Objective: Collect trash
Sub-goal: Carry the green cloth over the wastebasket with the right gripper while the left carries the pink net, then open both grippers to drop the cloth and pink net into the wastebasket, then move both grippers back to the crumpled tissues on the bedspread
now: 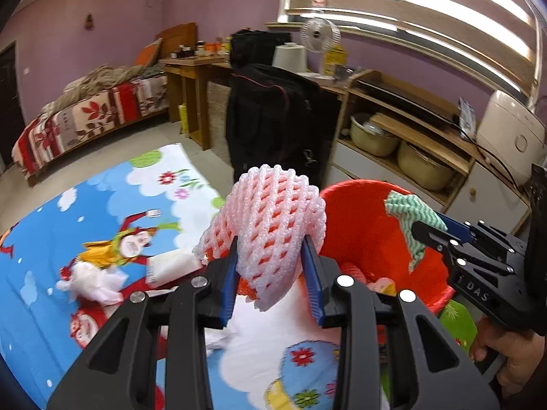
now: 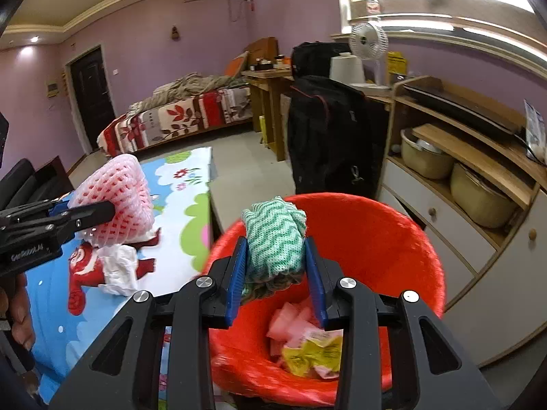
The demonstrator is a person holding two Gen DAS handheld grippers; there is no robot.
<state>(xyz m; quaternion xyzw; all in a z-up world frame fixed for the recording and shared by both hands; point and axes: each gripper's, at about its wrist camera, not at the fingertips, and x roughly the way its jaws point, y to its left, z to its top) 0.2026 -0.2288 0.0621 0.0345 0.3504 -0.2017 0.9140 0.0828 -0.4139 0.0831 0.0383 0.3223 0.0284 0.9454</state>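
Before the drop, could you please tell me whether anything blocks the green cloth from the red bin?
Nothing visible does: the right tongs hold the green cloth over the open red bin, with only wrappers at its bottom.

A black bag (image 2: 328,133) leans against the wooden cabinet (image 2: 478,184); 2 pots (image 2: 454,174) sit inside it; a fan (image 2: 369,41) stands above.

bright window (image 1: 410,3) glare | fisheye edge warp | slight motion blur
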